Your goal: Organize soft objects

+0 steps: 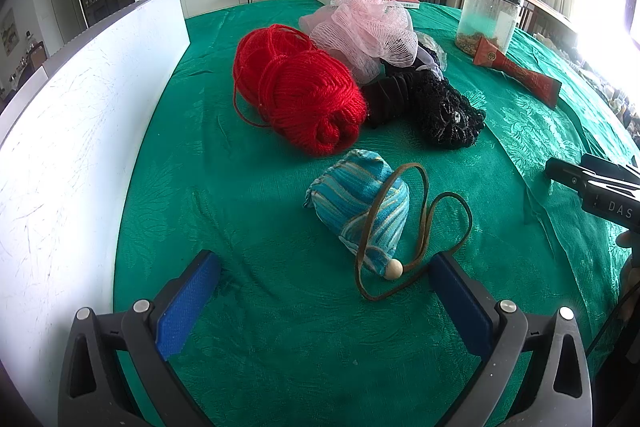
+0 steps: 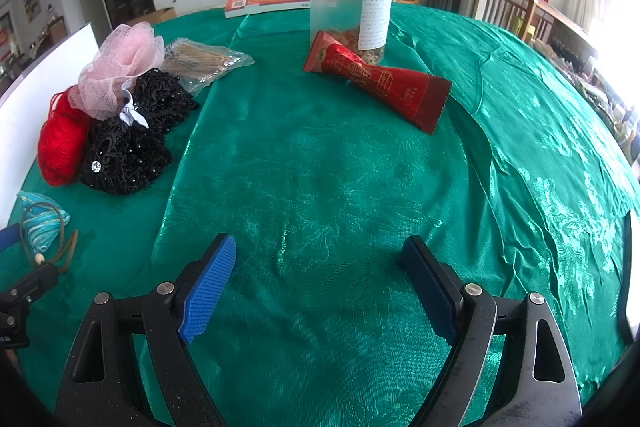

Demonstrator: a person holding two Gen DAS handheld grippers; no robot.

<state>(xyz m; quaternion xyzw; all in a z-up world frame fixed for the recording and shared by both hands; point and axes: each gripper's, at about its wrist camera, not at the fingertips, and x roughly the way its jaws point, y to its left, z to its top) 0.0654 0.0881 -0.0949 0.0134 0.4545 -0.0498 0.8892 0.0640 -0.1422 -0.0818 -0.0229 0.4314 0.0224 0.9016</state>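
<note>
The jaws of the left gripper are held wide apart, and nothing is held between them. The blue pads are seen near the green tablecloth. The brown cord of the striped blue pouch is looped right up to the right pad, but it cannot be told if the pad is touched by it. The pouch is laid just past the jaws, in the middle of the view. Its long axis is set from far left to near right, and its tied neck with the wooden bead is pointed toward the gripper.

The jaws of the right gripper are also spread wide, and nothing is held there. Only bare cloth is seen between its pads.

Farther away, a pile of soft things is found. The red yarn is placed on the left, with its long axis set from far left to near right. The black beaded net is pressed against its right side. The pink mesh puff is set behind them, touching both.

A clear jar and a red packet are seen on the far right. A white board is stood along the left edge.
</note>
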